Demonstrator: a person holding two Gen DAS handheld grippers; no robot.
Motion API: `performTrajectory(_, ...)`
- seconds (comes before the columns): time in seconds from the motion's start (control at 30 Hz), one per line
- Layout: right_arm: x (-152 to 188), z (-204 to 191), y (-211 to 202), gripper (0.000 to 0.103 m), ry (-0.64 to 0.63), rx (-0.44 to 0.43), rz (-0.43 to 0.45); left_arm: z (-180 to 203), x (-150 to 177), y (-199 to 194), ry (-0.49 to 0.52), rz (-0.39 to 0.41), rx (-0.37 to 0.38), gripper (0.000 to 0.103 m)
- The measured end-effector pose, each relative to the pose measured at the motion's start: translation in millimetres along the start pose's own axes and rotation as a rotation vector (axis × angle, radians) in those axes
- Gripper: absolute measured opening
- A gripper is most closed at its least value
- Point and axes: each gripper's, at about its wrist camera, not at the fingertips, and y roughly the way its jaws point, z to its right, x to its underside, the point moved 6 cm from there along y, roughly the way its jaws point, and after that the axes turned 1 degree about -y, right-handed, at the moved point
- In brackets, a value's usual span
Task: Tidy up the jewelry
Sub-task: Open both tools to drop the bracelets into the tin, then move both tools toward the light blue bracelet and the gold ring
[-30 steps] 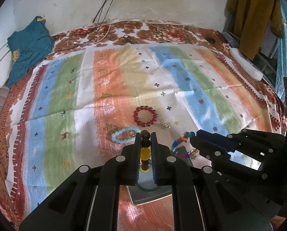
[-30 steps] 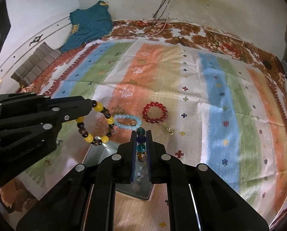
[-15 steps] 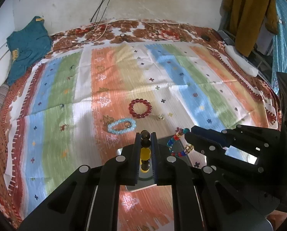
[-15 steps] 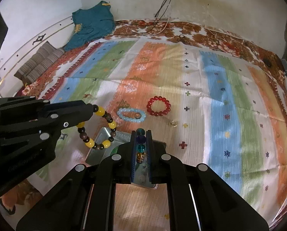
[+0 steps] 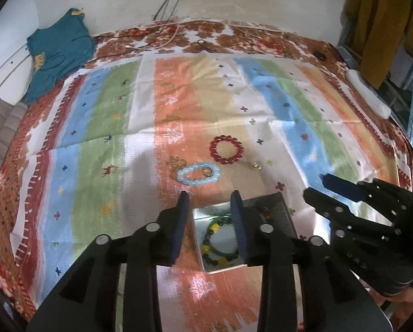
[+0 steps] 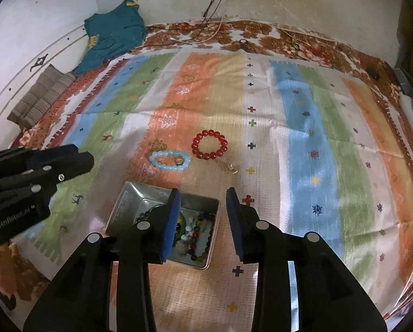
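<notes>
A metal tin (image 5: 278, 207) (image 6: 129, 193) lies on the striped cloth. A yellow-and-dark bead bracelet (image 5: 216, 244) and a multicolour bead bracelet (image 6: 196, 236) lie inside it. My left gripper (image 5: 210, 203) is open and empty just above the tin. My right gripper (image 6: 202, 199) is open and empty above the tin's far right edge. On the cloth beyond the tin lie a red bead bracelet (image 5: 226, 150) (image 6: 209, 144), a light blue bead bracelet (image 5: 198, 173) (image 6: 169, 161) with a ring (image 6: 179, 161) in it, and a small gold piece (image 5: 255, 166) (image 6: 231, 168).
A teal garment (image 5: 58, 52) (image 6: 112, 33) lies at the far left of the bed. Cables (image 5: 167, 36) run down the back wall. A mustard garment (image 5: 380, 22) hangs at the far right. Folded striped fabric (image 6: 40, 96) lies at the left edge.
Both grippers have opened and let go of their bracelets. The yellow-and-dark bracelet and the multicolour bracelet now lie in the tin. Both grippers have pulled slightly back.
</notes>
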Motion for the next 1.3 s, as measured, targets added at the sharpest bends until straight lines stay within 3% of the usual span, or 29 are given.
performTrajectory(0.13, -0.8, 2.5, 6.5, 0.045, 0.000, -0.003, -0.016, -7.9, -3.7, 10.3, -0.024, -0.014, -0.028, 0.045)
performTrajectory(0.33, -4.9, 11.6, 12.6, 0.053, 0.018, 0.022, -0.017, -19.7, -10.1, 24.3, -0.044, -0.025, -0.074, 0.054)
performTrajectory(0.8, -15.7, 27.8, 47.4, 0.069, 0.032, 0.070, -0.073, -32.4, -21.2, 50.8, -0.021, -0.064, -0.136, 0.063)
performTrajectory(1.3, -20.4, 36.7, 79.7, 0.070, 0.046, 0.096, -0.127, -30.5, -31.8, 81.5, 0.002, -0.101, -0.170, 0.068)
